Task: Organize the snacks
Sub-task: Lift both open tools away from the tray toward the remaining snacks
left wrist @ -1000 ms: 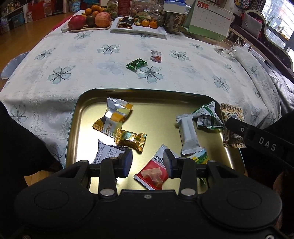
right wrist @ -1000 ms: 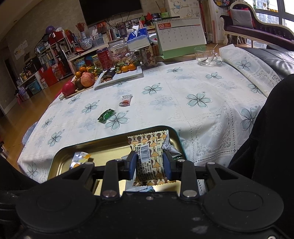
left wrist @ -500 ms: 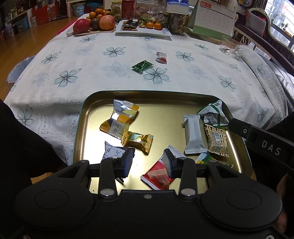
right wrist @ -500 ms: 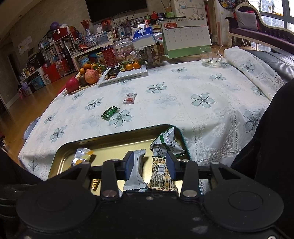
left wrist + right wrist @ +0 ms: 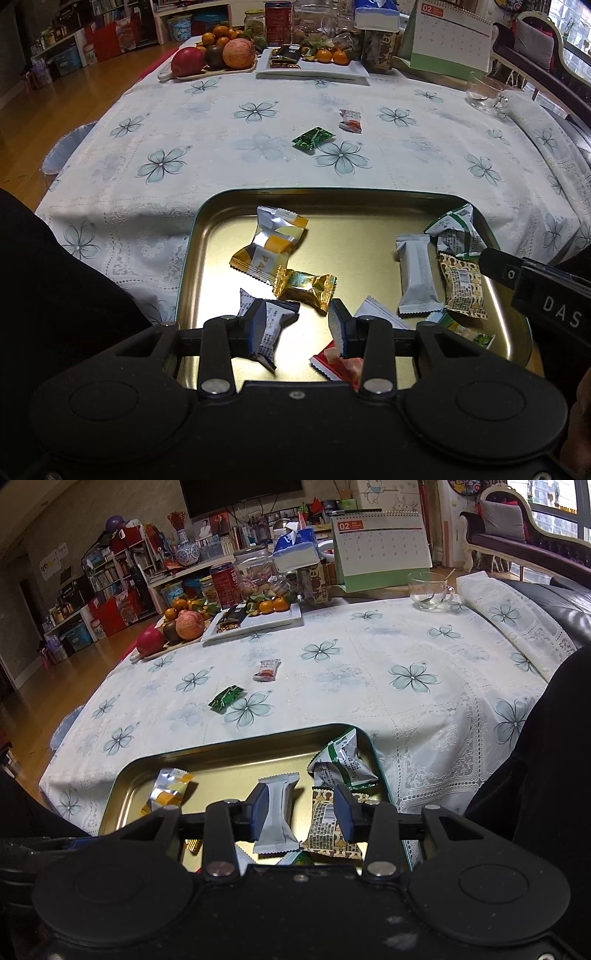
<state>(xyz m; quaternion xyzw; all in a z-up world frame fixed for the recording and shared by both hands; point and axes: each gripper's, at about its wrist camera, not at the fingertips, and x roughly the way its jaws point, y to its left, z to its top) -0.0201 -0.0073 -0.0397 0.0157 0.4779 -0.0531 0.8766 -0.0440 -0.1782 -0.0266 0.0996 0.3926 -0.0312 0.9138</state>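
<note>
Both the left gripper [image 5: 297, 328] and right gripper [image 5: 301, 810] hover spread wide, empty, over the gold tray [image 5: 354, 206]; the patterned snack [image 5: 327, 821] lies inside it beneath the right gripper.

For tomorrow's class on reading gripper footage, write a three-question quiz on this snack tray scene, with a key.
1. True or false: the right gripper grips the brown patterned packet.
2. How many snacks lie on the tablecloth outside the gold tray?
3. Which is nearer the tray: (a) green packet or (b) red-and-white packet?

Key: 1. False; open, packet lies in the tray. 2. Two. 3. (a).
</note>
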